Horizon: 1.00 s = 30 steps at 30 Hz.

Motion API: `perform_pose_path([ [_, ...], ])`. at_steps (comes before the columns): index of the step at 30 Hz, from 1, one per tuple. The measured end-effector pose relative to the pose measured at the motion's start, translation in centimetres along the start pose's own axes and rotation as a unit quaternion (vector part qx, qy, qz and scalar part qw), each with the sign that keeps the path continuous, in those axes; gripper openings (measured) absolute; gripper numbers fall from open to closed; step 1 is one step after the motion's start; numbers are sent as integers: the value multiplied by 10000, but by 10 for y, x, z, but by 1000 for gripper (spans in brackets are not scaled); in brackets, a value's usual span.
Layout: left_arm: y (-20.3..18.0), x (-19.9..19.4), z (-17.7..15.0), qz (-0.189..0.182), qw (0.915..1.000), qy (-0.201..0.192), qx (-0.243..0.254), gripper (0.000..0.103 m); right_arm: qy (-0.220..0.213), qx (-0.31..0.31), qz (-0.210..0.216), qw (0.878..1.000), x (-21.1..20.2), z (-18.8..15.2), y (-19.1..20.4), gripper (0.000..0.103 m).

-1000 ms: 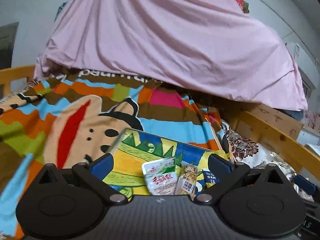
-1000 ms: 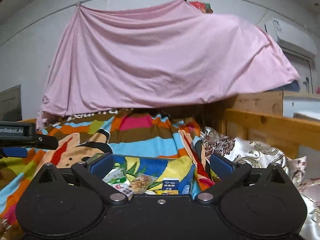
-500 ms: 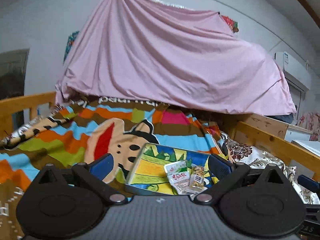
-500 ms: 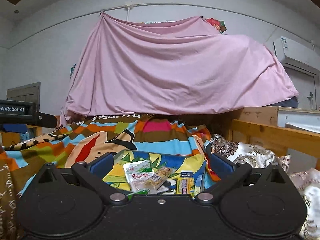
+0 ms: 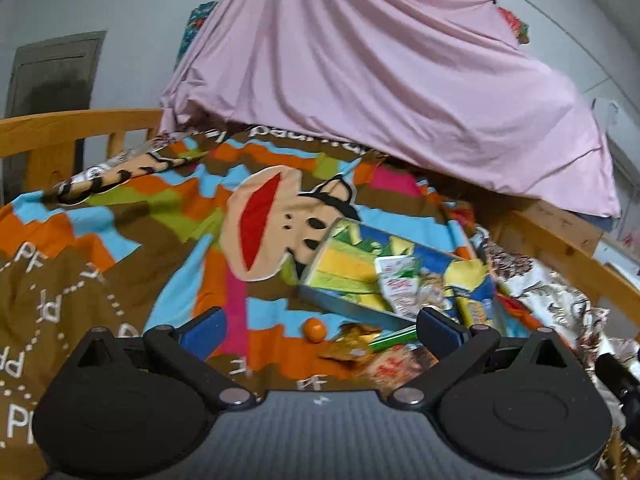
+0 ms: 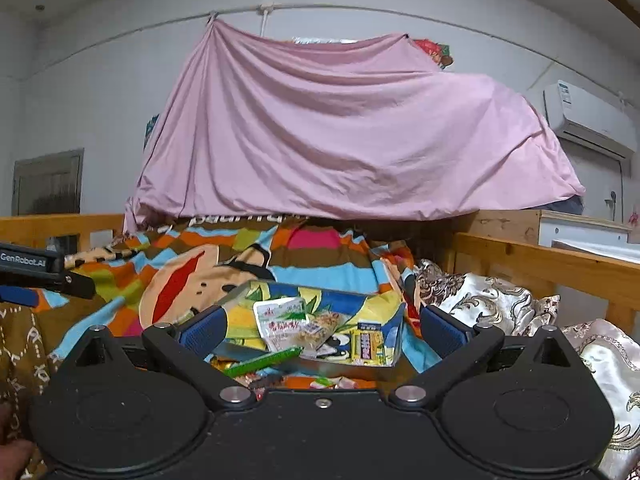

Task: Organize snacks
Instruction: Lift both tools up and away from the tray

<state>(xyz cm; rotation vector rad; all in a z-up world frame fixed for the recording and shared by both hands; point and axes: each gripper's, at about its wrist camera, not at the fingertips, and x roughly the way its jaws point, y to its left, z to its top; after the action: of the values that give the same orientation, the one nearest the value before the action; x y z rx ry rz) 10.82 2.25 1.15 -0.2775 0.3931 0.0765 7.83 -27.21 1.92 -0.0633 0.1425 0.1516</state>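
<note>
A colourful rectangular tray (image 5: 348,304) (image 6: 384,360) lies on the striped blanket and holds several snack packets, among them a white packet (image 5: 394,280) (image 6: 282,318) and a yellow one (image 6: 364,346). Loose snacks lie on the blanket in front of the tray: a small orange ball (image 5: 313,327), a gold wrapper (image 5: 352,344) and a green stick (image 5: 394,338) (image 6: 260,361). My left gripper (image 5: 318,330) is open and empty, short of the tray. My right gripper (image 6: 320,330) is open and empty, facing the tray.
A pink sheet (image 5: 380,92) hangs over the far end of the bed. Wooden rails (image 5: 80,124) (image 6: 540,260) run along both sides. Patterned pillows (image 6: 500,304) lie at the right. The left gripper's body (image 6: 36,268) shows at the right wrist view's left edge.
Both grippers have pulled back and tilted, so the tray sits farther off. Loose snacks in front of the tray have come into view. Both stay open.
</note>
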Motion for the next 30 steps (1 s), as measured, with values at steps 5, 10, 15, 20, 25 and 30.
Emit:
perform_pose_path([
  [5, 11, 0, -7, 79, 10000, -12, 7, 103, 232, -198, -41, 9995, 9, -5, 8, 102],
  [10, 15, 5, -10, 18, 10000, -18, -14, 103, 404, -290, 7, 9988, 17, -8, 12, 102],
  [15, 17, 7, -12, -74, 10000, -48, 35, 103, 613, -416, 69, 9972, 26, -11, 19, 102],
  [20, 14, 10, -15, -237, 9996, -99, 114, 103, 1015, -604, -63, 9930, 41, -17, 24, 102],
  [25, 5, 20, -20, -394, 9984, 39, 392, 103, 1302, -543, -160, 9899, 51, -22, 21, 102],
  [30, -1, 30, -28, -442, 9976, 106, 516, 103, 1482, -508, -203, 9874, 57, -25, 19, 102],
])
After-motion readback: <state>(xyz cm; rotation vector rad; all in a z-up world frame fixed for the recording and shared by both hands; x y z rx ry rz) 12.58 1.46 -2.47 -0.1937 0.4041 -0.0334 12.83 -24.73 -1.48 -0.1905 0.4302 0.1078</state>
